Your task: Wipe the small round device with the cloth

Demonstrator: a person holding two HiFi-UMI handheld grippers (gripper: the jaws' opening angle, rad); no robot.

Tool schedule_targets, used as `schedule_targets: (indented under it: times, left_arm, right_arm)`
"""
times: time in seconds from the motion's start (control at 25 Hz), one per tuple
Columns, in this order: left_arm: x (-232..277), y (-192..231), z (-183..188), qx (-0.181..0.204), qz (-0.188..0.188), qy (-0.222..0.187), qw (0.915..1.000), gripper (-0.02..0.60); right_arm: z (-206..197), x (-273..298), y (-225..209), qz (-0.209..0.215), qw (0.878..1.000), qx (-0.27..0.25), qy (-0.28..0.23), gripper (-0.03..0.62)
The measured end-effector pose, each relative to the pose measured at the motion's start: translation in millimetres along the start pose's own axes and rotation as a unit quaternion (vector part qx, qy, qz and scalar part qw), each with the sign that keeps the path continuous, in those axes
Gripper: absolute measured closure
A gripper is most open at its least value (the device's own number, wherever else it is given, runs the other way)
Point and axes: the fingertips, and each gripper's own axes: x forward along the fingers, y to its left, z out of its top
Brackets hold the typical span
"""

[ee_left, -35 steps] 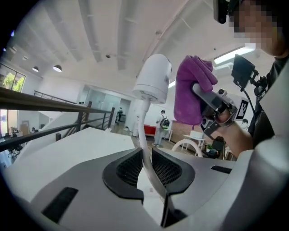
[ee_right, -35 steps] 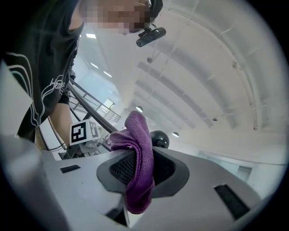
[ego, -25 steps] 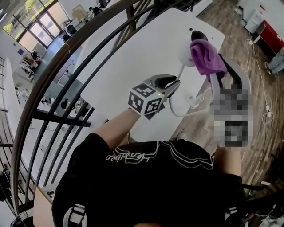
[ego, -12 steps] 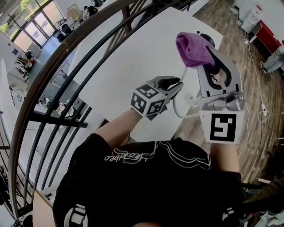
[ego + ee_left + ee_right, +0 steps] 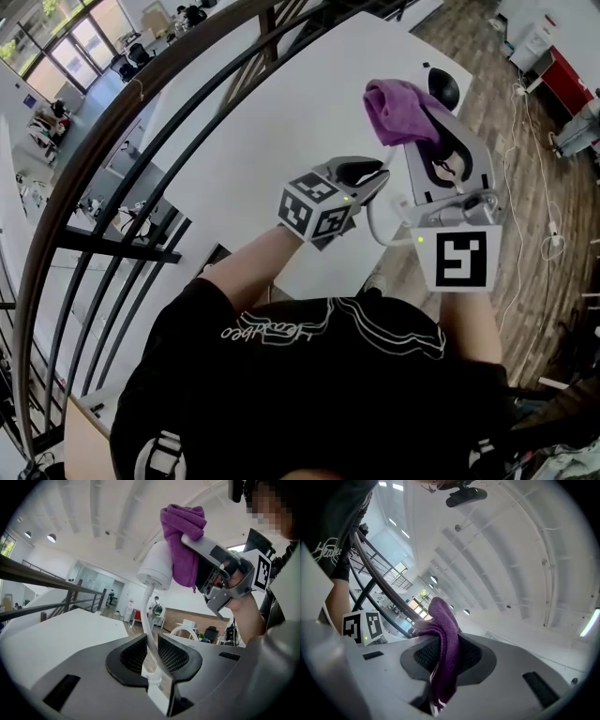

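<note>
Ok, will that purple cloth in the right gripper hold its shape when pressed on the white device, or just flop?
Probably floppy: the purple cloth bunches and drapes over the right gripper, a loose end hanging below. Likely soft and light, so it should mould around the white device.

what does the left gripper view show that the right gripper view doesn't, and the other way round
Only the left gripper view: the small round white device on its thin white stalk, which the left hand-held gripper clamps, with the purple cloth against the device's side.

Only the right gripper view: the right hand-held gripper seen along its own jaws, shut on the cloth's folds; the left one's marker cube; a black camera at the top.

Both: the cloth and the dark railing.
</note>
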Motion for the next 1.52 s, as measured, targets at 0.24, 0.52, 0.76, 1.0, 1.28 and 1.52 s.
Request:
schedule_targets:
  times: [0.24, 0.52, 0.76, 1.0, 1.28, 1.52]
  left_arm:
    - [-1.0, 1.0, -1.4, -0.006, 0.004, -0.003, 1.0000, 0.514]
    - [1.1, 1.7, -0.9, -0.020, 0.003, -0.015, 0.9997, 0.514]
    - [-1.6, 3.0, -2.3, -0.022, -0.006, -0.024, 0.9995, 0.512]
    - [-24.8, 4.2, -3.7, -0.042, -0.006, -0.052, 0.9978, 0.425]
    - [-104.3, -40.5, 25.9, -0.003, 0.044, -0.084, 0.9954, 0.436]
    - [-132.7, -133.5, 38.7, -0.001, 0.086, -0.091, 0.9921, 0.572]
  right_arm:
    - [-21.4, 2.9, 21.3, 0.032, 0.999, 0.018, 0.024, 0.527]
    - [-43.2, 1.2, 37.3, 0.061, 0.996, 0.045, 0.043, 0.527]
    - [-57.2, -6.7, 51.8, 0.090, 0.990, 0.096, 0.055, 0.527]
    - [-58.4, -29.6, 62.7, 0.103, 0.979, 0.169, 0.053, 0.528]
    - [-36.1, -84.9, 60.0, 0.167, 0.942, 0.290, 0.004, 0.528]
    - [-38.2, -167.6, 49.3, 0.198, 0.923, 0.327, -0.037, 0.528]
